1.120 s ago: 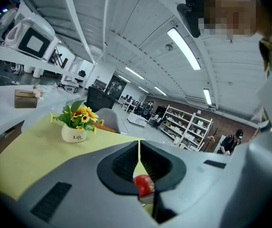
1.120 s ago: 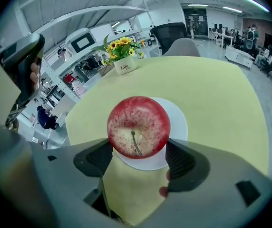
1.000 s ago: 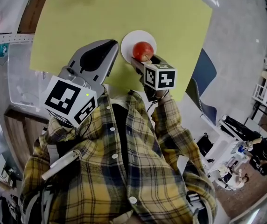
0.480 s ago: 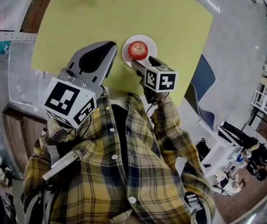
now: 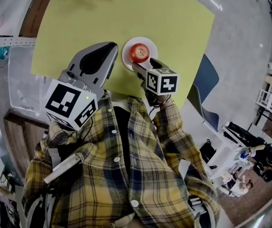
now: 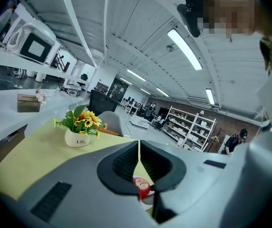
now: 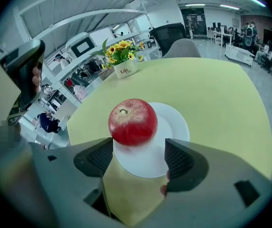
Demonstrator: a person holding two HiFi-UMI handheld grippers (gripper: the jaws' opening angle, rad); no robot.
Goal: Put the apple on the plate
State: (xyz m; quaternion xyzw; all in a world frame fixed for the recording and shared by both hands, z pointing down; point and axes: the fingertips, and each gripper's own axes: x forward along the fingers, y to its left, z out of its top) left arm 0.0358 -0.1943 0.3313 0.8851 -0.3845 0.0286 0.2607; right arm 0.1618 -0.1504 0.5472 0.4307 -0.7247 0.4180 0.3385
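1. The apple [image 7: 132, 121] sat stem-up on the white plate [image 7: 174, 127], a bit left of centre in the R tool's view. The plate lay on the yellow-green surface [image 5: 79, 32], near the edge closest to us. We judged the task done.
2. R tool [image 7: 140, 151]: jaws wide apart w/ nothing btwn them, tips just short of the apple, over the plate's near rim.
3. L tool [image 6: 139, 151]: jaws pressed together, empty, held off to the left of the plate.
4. Handling, our guess: firm fruit of moderate weight w/ smooth, prob. waxy skin. Being round, it could roll or squirt out of a skewed pinch, and a hard squeeze would bruise it. If it needed re-gripping, we would take it across its widest middle, stem up, w/ gentle pressure.
5. Writing: "Life" read on the white flower pot [image 6: 80, 137] at the far end of the surface. The marker cube [image 5: 162, 81] on the R tool bore b/w squares only, no words. We saw no sticker on the apple.
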